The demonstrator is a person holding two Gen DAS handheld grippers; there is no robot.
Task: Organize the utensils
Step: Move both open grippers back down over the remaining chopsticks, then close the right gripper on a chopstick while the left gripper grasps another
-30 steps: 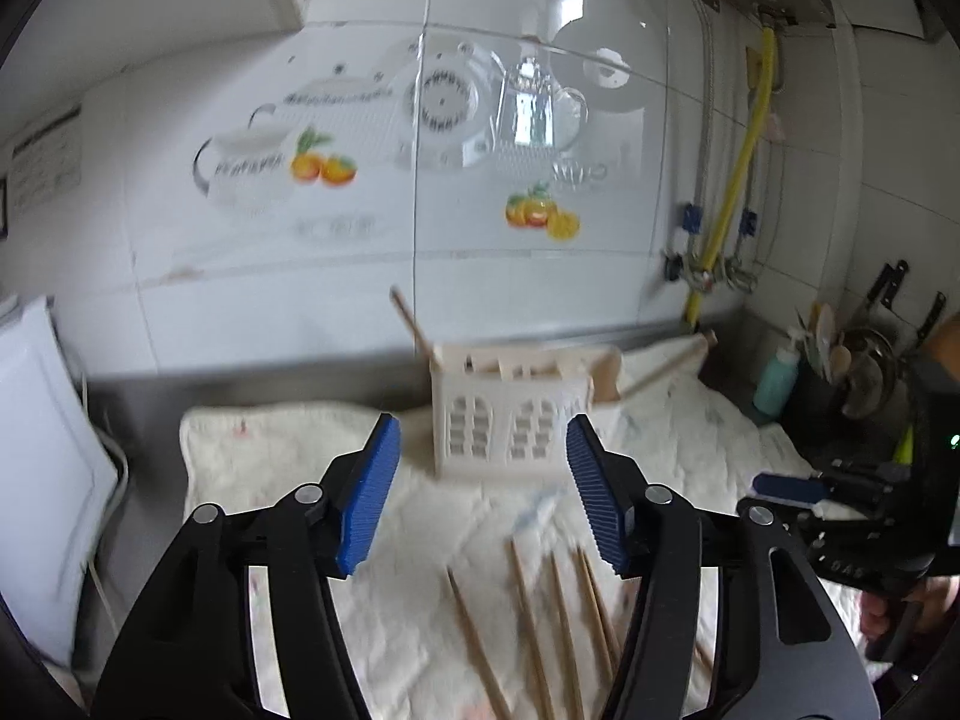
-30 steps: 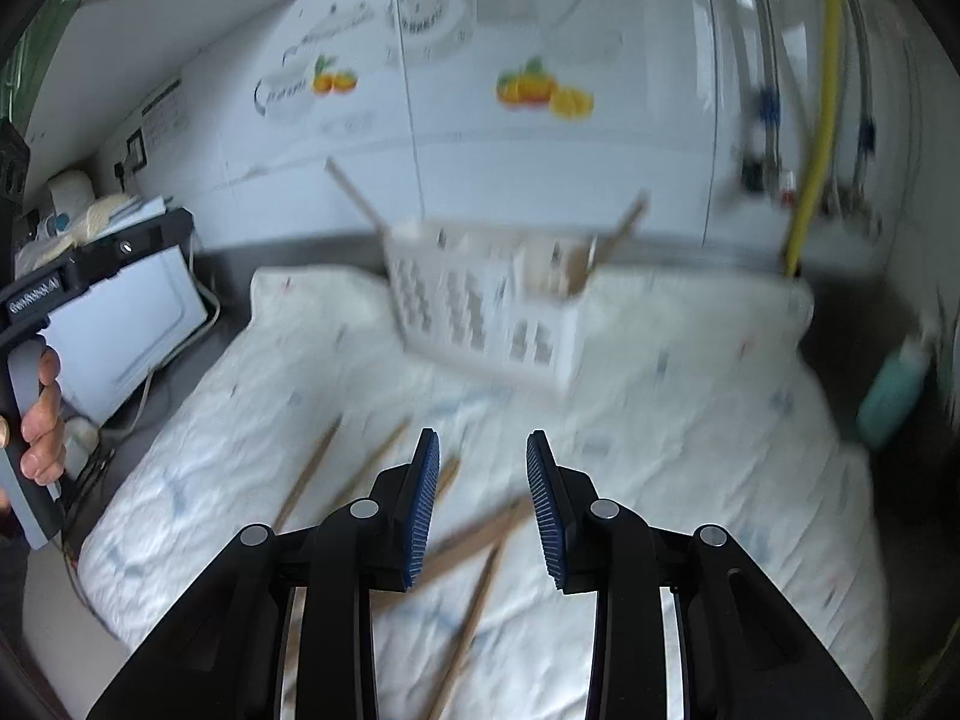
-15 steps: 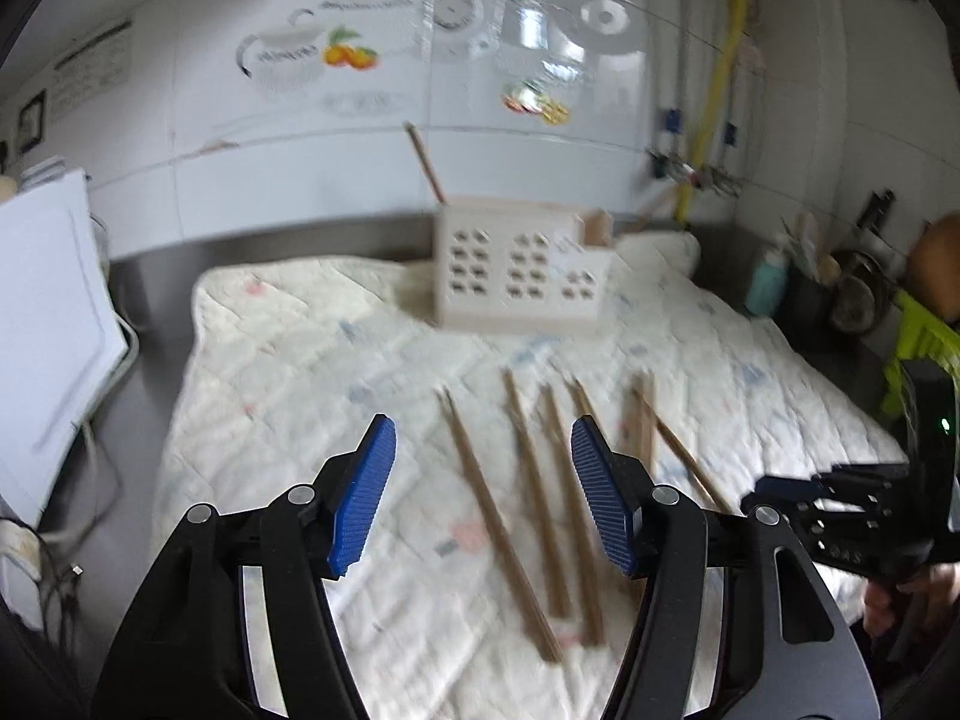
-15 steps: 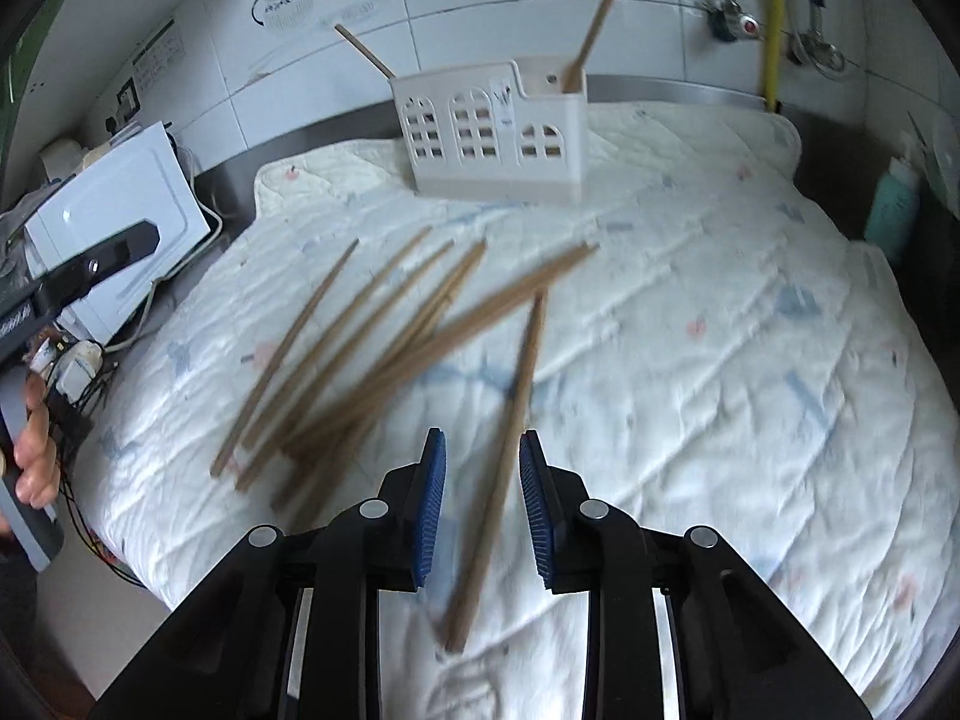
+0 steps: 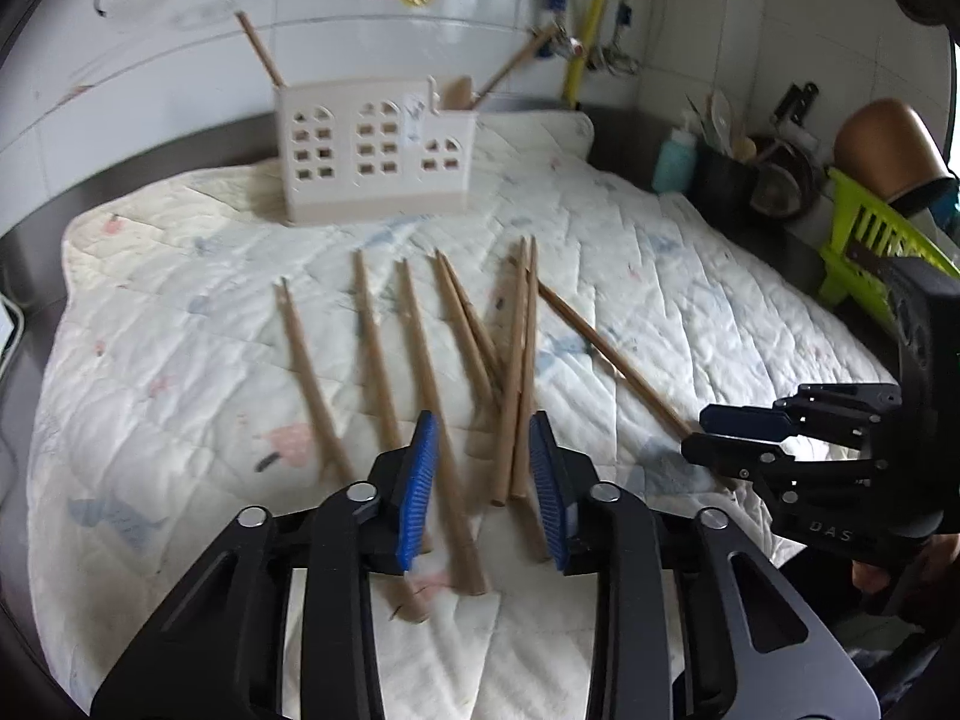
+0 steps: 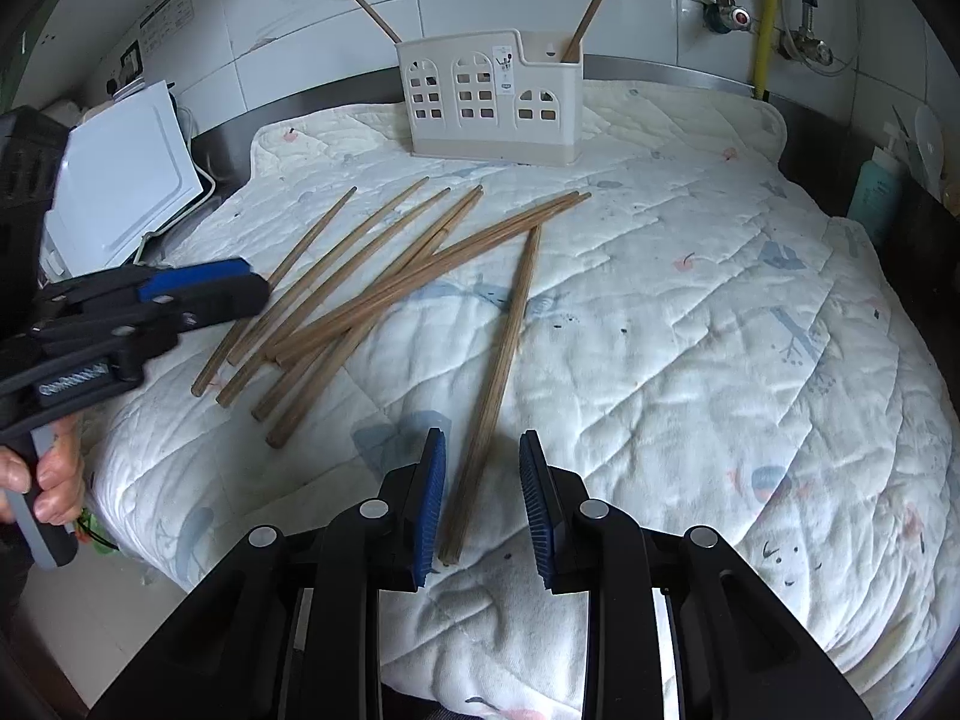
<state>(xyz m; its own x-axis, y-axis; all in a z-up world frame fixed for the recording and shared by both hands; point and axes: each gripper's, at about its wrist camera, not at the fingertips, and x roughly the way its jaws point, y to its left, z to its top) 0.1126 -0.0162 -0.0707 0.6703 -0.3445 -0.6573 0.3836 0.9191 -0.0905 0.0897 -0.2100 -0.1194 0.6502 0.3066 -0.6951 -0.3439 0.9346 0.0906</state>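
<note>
Several loose wooden chopsticks (image 5: 422,354) lie fanned on a white quilted cloth (image 6: 690,300). Behind them a cream utensil holder (image 6: 492,102) with window cut-outs stands by the wall, two chopsticks sticking out of it. My left gripper (image 5: 483,480) hovers low over the near ends of the fan. Its jaws are closing with chopstick ends between them, and the pads touch none. My right gripper (image 6: 483,498) is open, narrowly straddling the near end of a single chopstick (image 6: 501,360) lying apart from the fan. Each gripper also shows in the other's view: right gripper (image 5: 744,438), left gripper (image 6: 198,294).
A white appliance (image 6: 120,180) sits off the cloth's left edge. A teal bottle (image 6: 876,186), dark pots (image 5: 780,174) and a green rack (image 5: 870,246) crowd the right side. A yellow pipe (image 5: 591,18) runs up the tiled wall.
Both grippers have come down and forward over the chopsticks. The left jaws have narrowed a lot. The right gripper now straddles one chopstick's end.
</note>
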